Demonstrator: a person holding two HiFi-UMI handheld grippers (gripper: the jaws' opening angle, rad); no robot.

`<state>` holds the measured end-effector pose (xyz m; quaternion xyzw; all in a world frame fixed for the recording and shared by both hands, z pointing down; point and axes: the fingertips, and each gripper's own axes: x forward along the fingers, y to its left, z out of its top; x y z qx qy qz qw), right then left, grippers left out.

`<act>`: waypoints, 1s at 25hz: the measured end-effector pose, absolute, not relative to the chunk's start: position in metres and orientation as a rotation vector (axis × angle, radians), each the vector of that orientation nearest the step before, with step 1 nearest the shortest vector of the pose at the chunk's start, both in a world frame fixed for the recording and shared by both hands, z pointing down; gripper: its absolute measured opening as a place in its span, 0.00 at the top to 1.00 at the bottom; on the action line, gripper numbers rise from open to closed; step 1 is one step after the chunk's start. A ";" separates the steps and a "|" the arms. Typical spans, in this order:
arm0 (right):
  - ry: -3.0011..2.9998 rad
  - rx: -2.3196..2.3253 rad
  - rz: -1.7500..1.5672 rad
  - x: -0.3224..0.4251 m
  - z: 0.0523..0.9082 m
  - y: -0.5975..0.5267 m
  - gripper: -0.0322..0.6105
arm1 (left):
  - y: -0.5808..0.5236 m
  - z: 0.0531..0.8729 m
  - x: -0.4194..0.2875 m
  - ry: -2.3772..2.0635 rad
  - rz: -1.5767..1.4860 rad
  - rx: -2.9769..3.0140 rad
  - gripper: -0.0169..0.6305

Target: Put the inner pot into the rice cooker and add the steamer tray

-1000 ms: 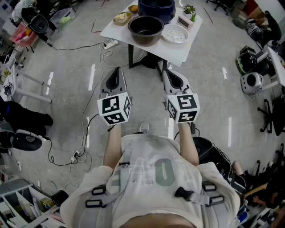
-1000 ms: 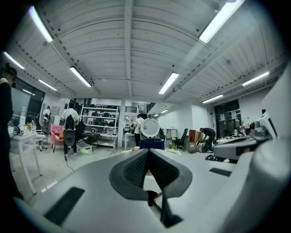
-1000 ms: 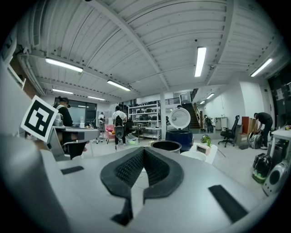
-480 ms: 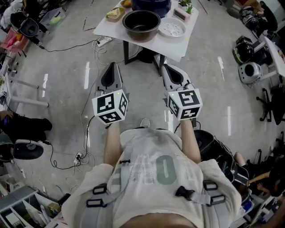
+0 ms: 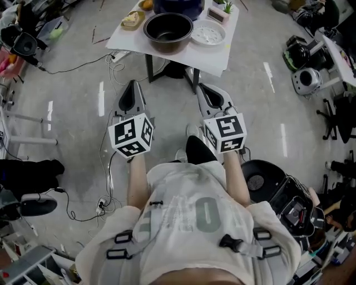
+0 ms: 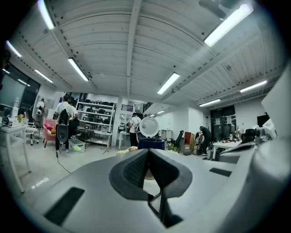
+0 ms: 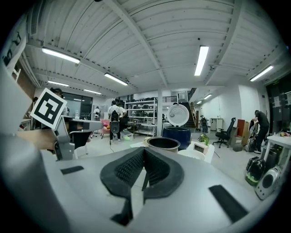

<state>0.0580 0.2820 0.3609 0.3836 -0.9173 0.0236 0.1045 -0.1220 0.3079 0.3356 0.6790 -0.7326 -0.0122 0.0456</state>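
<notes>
A dark metal inner pot [image 5: 168,30] stands on the white table [image 5: 219,58] at the top of the head view. Beside it on the right lies the white steamer tray [image 5: 208,33]. Behind both sits the dark blue rice cooker [image 5: 178,6], its round white lid [image 7: 178,114] raised. My left gripper [image 5: 132,86] and right gripper [image 5: 201,89] are held level over the floor, short of the table, both shut and empty. The right gripper view shows the inner pot [image 7: 163,144] ahead of the right gripper [image 7: 143,152]. The rice cooker [image 6: 150,143] lies ahead of the left gripper [image 6: 148,152].
A plate of food [image 5: 132,20] and a small potted plant [image 5: 222,5] share the table. Cables and a power strip [image 5: 119,54] lie on the floor at its left leg. Camera gear [image 5: 306,80] sits at right, black equipment [image 5: 261,181] near my right side.
The table has slid toward the top of the head view as the person walks toward it. Both grippers have moved forward with the body. A dark shoe now shows between the arms.
</notes>
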 end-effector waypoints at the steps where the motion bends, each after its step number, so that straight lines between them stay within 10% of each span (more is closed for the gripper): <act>1: -2.703 1.135 0.066 0.058 0.359 0.279 0.94 | 0.305 0.333 -0.123 -2.235 -0.050 2.073 0.94; 25: -2.865 1.101 0.009 -0.002 0.315 0.046 0.94 | 0.100 0.301 -0.182 -2.353 -0.057 2.070 0.94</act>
